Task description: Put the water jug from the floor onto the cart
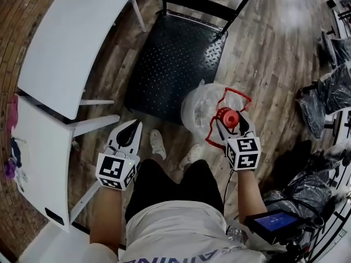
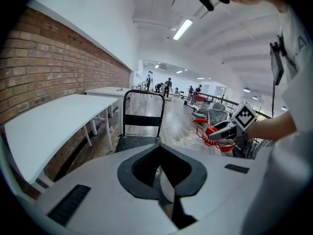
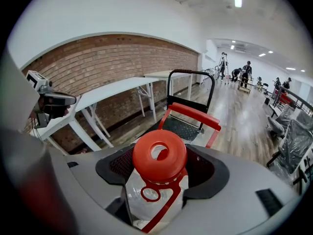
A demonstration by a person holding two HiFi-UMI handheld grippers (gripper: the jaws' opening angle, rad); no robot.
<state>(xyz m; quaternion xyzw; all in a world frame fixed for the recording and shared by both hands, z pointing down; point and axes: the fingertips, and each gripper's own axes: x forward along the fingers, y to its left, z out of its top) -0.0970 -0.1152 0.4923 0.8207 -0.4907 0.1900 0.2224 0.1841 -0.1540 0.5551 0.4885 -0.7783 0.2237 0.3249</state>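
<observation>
While the right gripper (image 1: 231,125) is pinching the neck of the water jug (image 1: 201,109) just under its red cap (image 3: 159,155), the jug's clear body is showing below the jaws. Its red carrying handle (image 1: 237,100) is arching out ahead of them. Whether the jug's base is touching the floor (image 1: 274,53) cannot be told.

The cart (image 1: 175,64) is lying just ahead of this gripper and a little to its left. Its black studded deck is facing up and its black push bar (image 1: 211,7) is standing at the far end. The jug is sitting by the cart's nearest corner.

Well to the left of the right gripper and about level with it, the left gripper (image 1: 131,129) is hovering with its jaws pressed together and nothing between them. The person's shoes (image 1: 158,144) are showing between the two grippers on the grey-brown wooden planks.

Left of the left gripper, two white tables (image 1: 71,32) are standing against a red brick wall (image 3: 112,58). To the right of the right gripper, chairs wrapped in plastic (image 1: 334,86) are crowding the floor's edge.

Beyond the cart, the long room is stretching away. People (image 3: 242,72) are standing far down it, and strip lights (image 2: 182,28) are glowing on the white ceiling.
</observation>
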